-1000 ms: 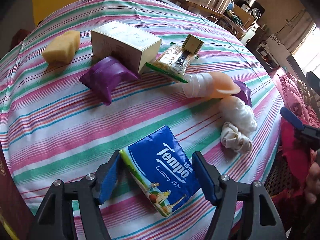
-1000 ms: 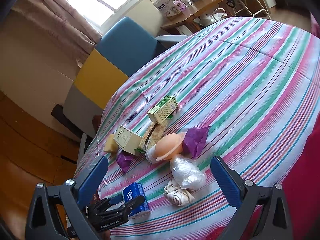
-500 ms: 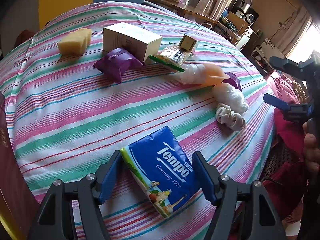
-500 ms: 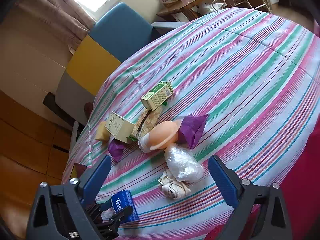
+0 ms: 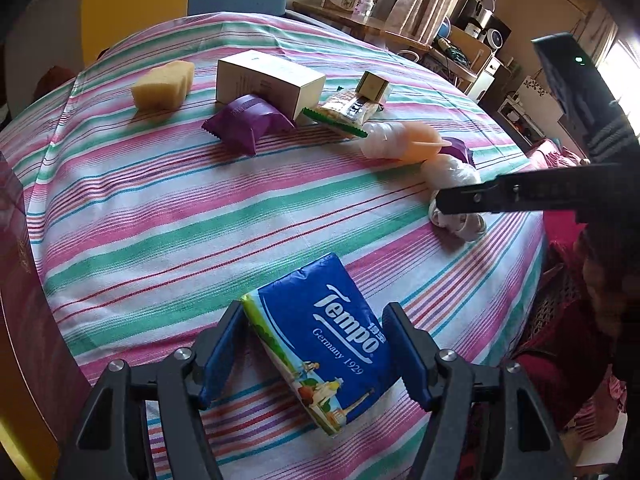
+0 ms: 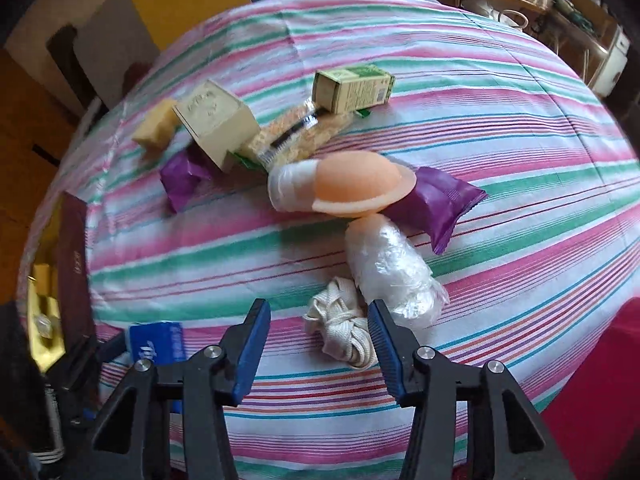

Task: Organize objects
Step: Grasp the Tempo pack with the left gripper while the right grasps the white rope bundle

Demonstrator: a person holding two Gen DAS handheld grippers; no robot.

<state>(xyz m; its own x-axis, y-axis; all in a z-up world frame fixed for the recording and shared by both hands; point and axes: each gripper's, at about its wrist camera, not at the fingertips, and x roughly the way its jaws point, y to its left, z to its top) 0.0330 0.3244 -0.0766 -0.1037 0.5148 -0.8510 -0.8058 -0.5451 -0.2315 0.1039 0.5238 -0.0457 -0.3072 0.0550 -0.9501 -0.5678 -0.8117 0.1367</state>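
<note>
Blue plastic wraps the Tempo tissue pack (image 5: 320, 340), which lies on the striped cloth of the desk (image 5: 160, 216) at the six o'clock edge of the left wrist view, between the jaws of the left gripper (image 5: 314, 354); the left blue pad sits against the pack's edge while the right pad's contact cannot be made out, so whether it is clenched is unclear. That view alone shows the pack's printed face; from the right wrist only a blurred blue corner of it shows at eight o'clock. The right gripper (image 6: 318, 350) points steeply down with its jaws closing over a bundle of cream woven strap (image 6: 340, 332), which lies between the pads without either visibly pressing it. From the left wrist the right gripper's black frame crosses in at three o'clock and hides part of that bundle. Just beside the bundle at one o'clock lies a clear crinkled plastic-wrapped roll (image 6: 390, 264), then a peach dome-shaped silicone piece (image 6: 352, 184) and a purple foil packet (image 6: 432, 200). Only the right view shows the green printing on the small carton (image 6: 354, 86). A yellow sponge block (image 5: 162, 84), a cream cardboard box (image 5: 268, 80) and a second purple snack packet (image 5: 246, 122) sit toward eleven and twelve o'clock in the left view.
</note>
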